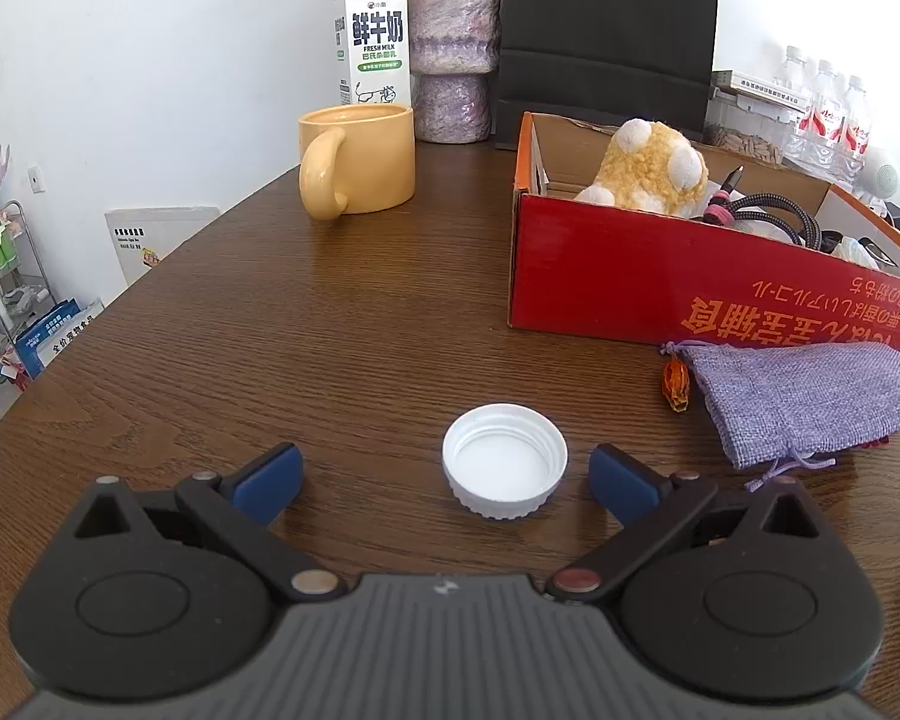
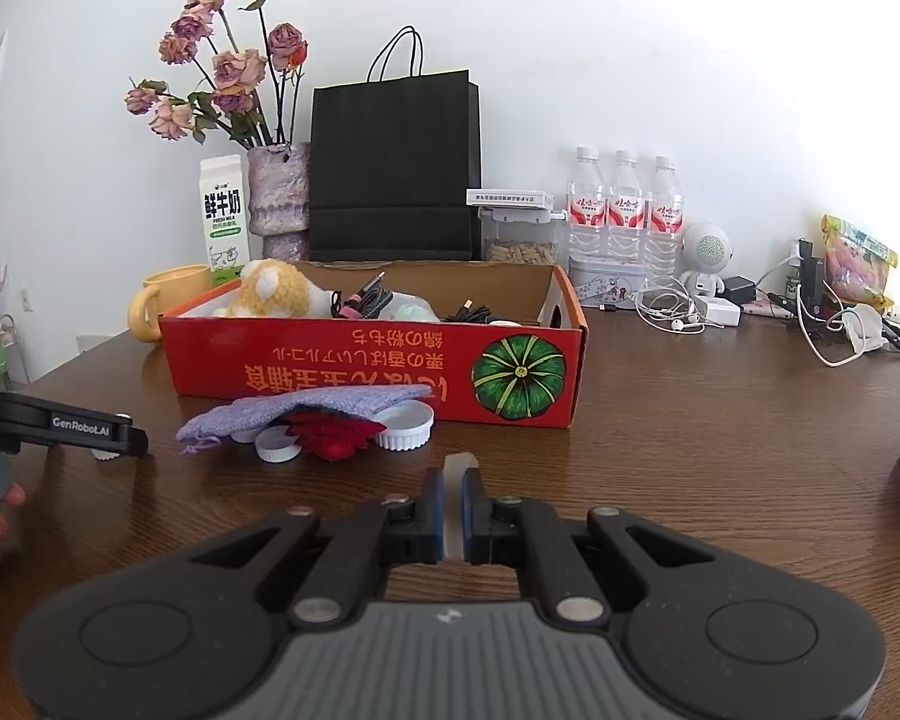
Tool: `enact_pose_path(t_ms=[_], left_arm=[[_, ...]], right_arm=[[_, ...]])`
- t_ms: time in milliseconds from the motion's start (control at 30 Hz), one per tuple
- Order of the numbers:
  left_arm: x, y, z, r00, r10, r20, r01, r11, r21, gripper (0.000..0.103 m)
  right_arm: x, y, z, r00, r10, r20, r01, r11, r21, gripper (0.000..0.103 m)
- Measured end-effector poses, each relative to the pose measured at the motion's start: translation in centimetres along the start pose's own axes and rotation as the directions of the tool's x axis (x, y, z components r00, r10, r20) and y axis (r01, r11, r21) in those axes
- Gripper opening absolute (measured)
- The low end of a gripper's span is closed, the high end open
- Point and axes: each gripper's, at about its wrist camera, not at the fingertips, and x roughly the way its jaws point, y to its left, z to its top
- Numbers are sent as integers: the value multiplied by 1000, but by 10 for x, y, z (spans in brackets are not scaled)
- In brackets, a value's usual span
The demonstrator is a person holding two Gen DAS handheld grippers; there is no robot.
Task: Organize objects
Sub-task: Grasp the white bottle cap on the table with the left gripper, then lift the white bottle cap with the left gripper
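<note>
The place looked like a lived-in home or small office room. A dark wood-grain bench [image 2: 690, 420] stood against a plain white wall, crowded with everyday clutter: dried roses in a purple vase [image 2: 279, 204], a milk carton [image 2: 225, 216], a yellow mug [image 1: 360, 159], water bottles [image 2: 624, 204], a black paper bag [image 2: 393, 174], tangled earphones and chargers [image 2: 678, 306], and a wire rack [image 1: 6, 276] on the floor.

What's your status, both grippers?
Left gripper open, white cap between its fingers on table. Right gripper shut on a pale object. Red box ahead, path clear.
</note>
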Motion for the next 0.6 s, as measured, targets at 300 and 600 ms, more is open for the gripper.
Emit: enact_pose_path(t_ms=[300, 600], left_arm=[[-34, 2, -17, 987, -116, 107, 122, 991, -52, 40], [-100, -45, -61, 941, -251, 229, 221, 964, 147, 41]], right_arm=[[-3, -1, -1, 1000, 4, 15, -4, 1000, 2, 5], [-17, 4, -4, 995, 76, 66, -75, 997, -15, 5]])
